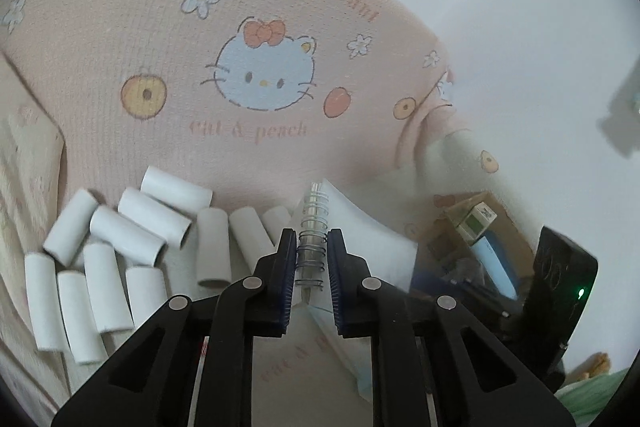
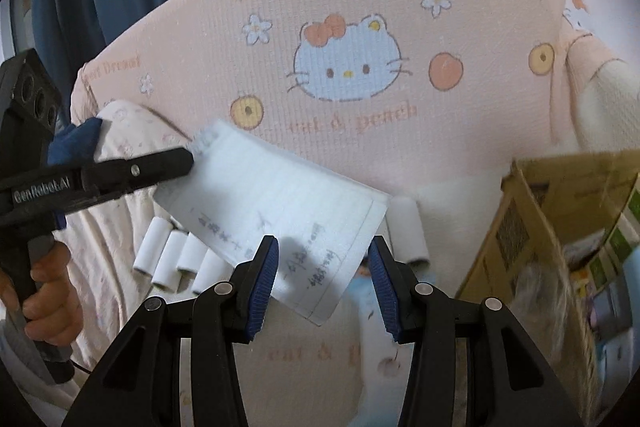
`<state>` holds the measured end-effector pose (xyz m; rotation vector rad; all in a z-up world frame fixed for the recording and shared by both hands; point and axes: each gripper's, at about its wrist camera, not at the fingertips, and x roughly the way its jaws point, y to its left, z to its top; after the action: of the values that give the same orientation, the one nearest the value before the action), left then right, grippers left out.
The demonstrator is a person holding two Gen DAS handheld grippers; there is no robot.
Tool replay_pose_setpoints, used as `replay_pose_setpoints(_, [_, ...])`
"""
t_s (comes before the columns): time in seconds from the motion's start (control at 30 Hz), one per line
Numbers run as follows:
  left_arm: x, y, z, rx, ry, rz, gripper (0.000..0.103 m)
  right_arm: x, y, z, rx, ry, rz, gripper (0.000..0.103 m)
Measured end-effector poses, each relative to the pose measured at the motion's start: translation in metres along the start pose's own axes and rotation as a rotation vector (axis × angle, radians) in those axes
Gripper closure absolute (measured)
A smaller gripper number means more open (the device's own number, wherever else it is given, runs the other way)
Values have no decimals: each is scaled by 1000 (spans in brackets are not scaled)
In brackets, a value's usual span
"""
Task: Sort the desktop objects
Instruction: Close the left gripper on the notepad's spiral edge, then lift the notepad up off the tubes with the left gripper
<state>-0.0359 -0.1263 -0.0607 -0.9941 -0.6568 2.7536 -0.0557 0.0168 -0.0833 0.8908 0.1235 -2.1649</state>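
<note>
Pink cat-and-peach printed fabric (image 1: 168, 39) fills the background of both views and carries everything. Against that fabric, the left tongs (image 1: 313, 259) are drawn narrow around the wire spiral binding of a notebook (image 1: 360, 227), the blue pads on either side of the coil; whether they actually press it I cannot tell, though the notebook hangs lifted off the fabric from that edge. In the right wrist view the same notebook (image 2: 272, 203) shows as a tilted lined page with handwriting, its far corner at the tips of the left tongs (image 2: 188, 157), which a hand (image 2: 48, 291) grips by the handle. The right tongs (image 2: 323, 283) stand partly apart with nothing pressed between them; the page's lower corner hangs just beyond their tips. A cluster of white paper tubes (image 1: 120, 239) lies on the fabric left of the notebook, plain in the left view, mostly hidden under the page in the right. Only the right view shows the open cardboard box (image 2: 560, 227) clearly, with packets inside it.
</note>
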Motion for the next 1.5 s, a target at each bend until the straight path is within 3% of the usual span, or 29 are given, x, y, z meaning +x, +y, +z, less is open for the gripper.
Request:
replay_pose_setpoints(0.33, [12,33,-23,-32,79,101,87,47,11,-47,35,104,88,59])
replay_pose_setpoints(0.57, [16,71,-23,-93,94,131,87,83,37,-61,-55,135,121,59])
replay_pose_setpoints(0.7, [12,88,-20,-98,91,163,87,102,58,-69,-131,173,130,48])
replay_pose_setpoints(0.83, [6,107,-19,-142,90,189,87,117,75,-77,-154,186,174,28])
replay_pose_setpoints(1.1, [-6,148,-26,-212,94,261,87,143,97,-82,-186,210,203,27])
replay_pose_setpoints(1.23, [-8,170,-35,-257,102,292,87,155,96,-76,-124,234,307,27])
replay_pose_setpoints(1.5, [-8,195,-43,-325,113,272,87,178,81,-56,72,286,394,27])
